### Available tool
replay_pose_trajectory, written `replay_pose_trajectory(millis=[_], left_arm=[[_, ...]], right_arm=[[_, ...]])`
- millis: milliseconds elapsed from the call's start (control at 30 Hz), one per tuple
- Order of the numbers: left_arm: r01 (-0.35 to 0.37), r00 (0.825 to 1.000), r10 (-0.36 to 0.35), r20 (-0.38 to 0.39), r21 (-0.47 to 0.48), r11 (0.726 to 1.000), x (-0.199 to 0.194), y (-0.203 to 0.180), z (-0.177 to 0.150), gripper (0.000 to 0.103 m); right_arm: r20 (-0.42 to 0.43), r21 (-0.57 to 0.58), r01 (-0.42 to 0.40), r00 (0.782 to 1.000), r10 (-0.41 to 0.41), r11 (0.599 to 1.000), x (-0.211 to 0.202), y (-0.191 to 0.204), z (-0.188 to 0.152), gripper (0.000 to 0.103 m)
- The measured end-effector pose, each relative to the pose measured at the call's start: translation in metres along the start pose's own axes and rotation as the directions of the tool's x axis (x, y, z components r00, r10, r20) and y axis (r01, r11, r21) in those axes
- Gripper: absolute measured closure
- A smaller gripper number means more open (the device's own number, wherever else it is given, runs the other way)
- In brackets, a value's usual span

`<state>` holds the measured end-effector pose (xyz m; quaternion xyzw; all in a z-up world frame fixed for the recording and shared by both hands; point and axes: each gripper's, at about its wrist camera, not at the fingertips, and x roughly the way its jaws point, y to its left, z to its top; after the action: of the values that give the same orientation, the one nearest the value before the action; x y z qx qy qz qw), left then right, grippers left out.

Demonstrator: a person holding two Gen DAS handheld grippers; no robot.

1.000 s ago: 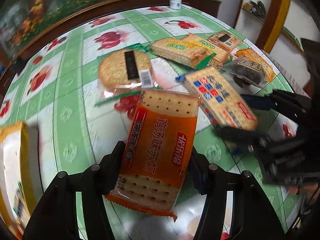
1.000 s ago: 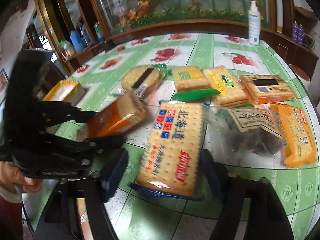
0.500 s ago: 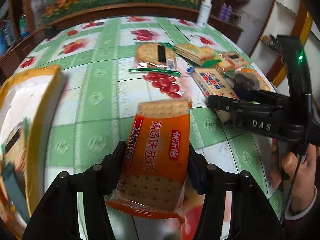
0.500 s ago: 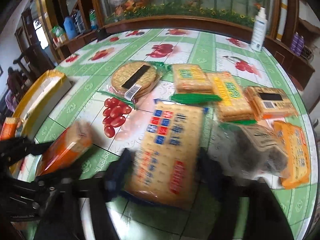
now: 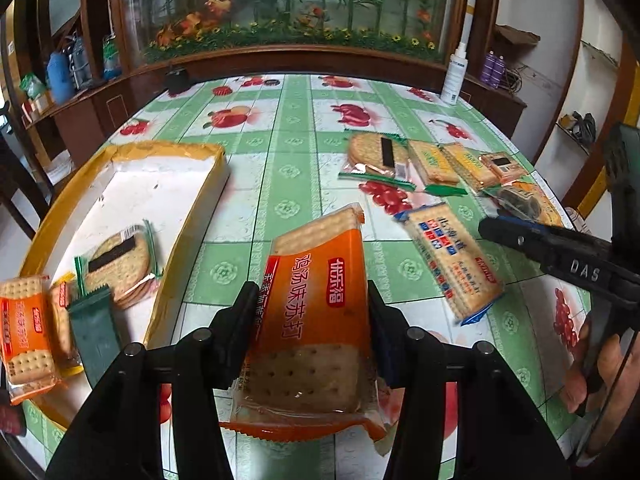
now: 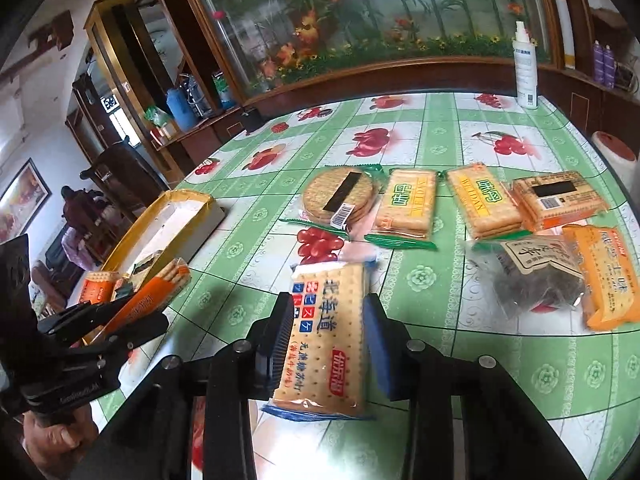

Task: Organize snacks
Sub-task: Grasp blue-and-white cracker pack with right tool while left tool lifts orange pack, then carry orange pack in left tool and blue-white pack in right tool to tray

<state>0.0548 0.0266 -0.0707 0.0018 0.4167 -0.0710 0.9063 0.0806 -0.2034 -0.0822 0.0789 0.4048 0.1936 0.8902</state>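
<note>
The step in hand was the carrying of two cracker packs toward the yellow-rimmed box (image 5: 192,216) at the left side of the worktop (image 5: 296,152). The left gripper (image 5: 310,316) had its jaws clamped on the orange cracker pack (image 5: 316,312), which was held above the worktop just to the right of the box. The right gripper (image 6: 325,332) had its jaws closed on the blue-printed cracker pack (image 6: 326,332), which it held above the worktop near the middle. The box already held a round cracker pack (image 5: 120,264), another orange pack (image 5: 26,328) and a dark green packet (image 5: 94,332).

In my judgement, the next move called for the left gripper to go further left, over the white floor of the box, to lower the orange pack into a free part and only then to part the jaws. The right gripper should probably wait, since both could crowd at the box's rim.

Compared with one second earlier, the left view had turned far to the left: the box was then only a strip at the edge, and now it lay almost whole in view. The blue-printed pack, which then was among the other snacks (image 6: 404,204), was now carried away from them toward the left. Both packs stayed gripped all this time.
</note>
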Motion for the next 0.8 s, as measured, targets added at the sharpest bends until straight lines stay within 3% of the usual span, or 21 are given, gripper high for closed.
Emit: replay_pose_trajectory(millis=[100,167,267,400,500,567,800], left_arm=[[0.012,1.0,-0.012,-0.009,-0.015,1.0,0.003,0.003,-0.002,0.054],[0.012,1.0,-0.012,-0.008,-0.017,1.0,0.002,0.003,-0.002,0.054],[0.018,1.0,-0.018,0.001,-0.016,1.0,-0.001,0.004,-0.004,0.054],[0.021,1.0,-0.021,0.004,-0.015,1.0,-0.004,0.005,-0.004,0.054],[0.01,1.0,-0.01,0.014,-0.016,1.0,-0.009,0.007,-0.003,0.054],[-0.006,1.0,0.007,0.029,-0.018,1.0,-0.013,0.008,-0.002,0.054],[-0.083,0.992,0.085,0.089,-0.025,0.996,-0.03,0.015,0.003,0.054]], right_arm=[[-0.028,-0.003,0.01,1.0,-0.01,1.0,0.007,0.001,-0.004,0.063],[-0.039,-0.005,-0.001,0.999,0.001,1.0,0.011,0.004,-0.007,0.046],[-0.05,-0.063,0.056,0.997,-0.059,0.996,0.02,0.018,-0.007,0.032],[-0.09,-0.098,0.076,0.992,-0.085,0.992,0.037,0.03,-0.008,0.03],[-0.136,-0.16,0.139,0.977,-0.161,0.977,0.054,0.037,-0.017,0.032],[-0.118,-0.186,0.167,0.974,-0.191,0.968,0.052,0.041,-0.019,0.045],[-0.044,-0.16,0.117,0.991,-0.125,0.98,0.03,0.046,-0.011,0.046]])
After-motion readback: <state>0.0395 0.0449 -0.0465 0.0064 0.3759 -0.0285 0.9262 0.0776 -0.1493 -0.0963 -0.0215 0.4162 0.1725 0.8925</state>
